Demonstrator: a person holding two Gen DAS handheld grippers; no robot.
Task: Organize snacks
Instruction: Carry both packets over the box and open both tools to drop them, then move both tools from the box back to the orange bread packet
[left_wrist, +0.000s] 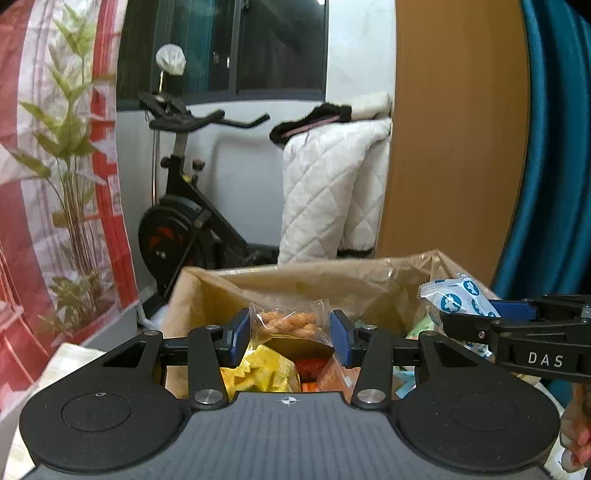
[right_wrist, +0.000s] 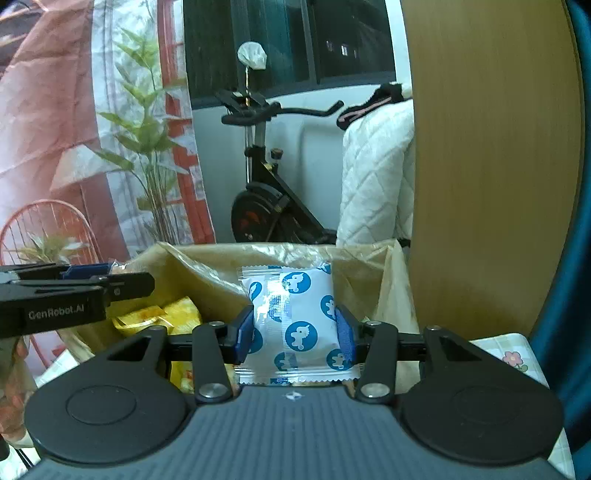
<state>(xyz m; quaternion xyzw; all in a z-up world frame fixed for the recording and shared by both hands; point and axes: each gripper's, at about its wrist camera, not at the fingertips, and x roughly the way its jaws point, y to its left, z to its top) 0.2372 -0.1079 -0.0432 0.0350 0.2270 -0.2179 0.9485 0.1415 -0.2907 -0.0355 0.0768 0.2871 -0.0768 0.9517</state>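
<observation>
left wrist: looked forward, slightly down, close over lined box (left_wrist: 295, 284) | right wrist: same | shared: exercise bike (right_wrist: 273, 206)

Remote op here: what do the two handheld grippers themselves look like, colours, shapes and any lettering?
Both match: the left gripper and right gripper have matte black linkage arms, silver pivot screws, two round black discs on a ribbed grey base, and blue pads. Seen side-on, the right one reads "DAS", the left "GenRobot.AI". No cables visible.

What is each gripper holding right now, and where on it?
Left gripper pinches a clear twist-snack packet by its side edges; right gripper clamps a white-and-blue packet across its middle.
</observation>
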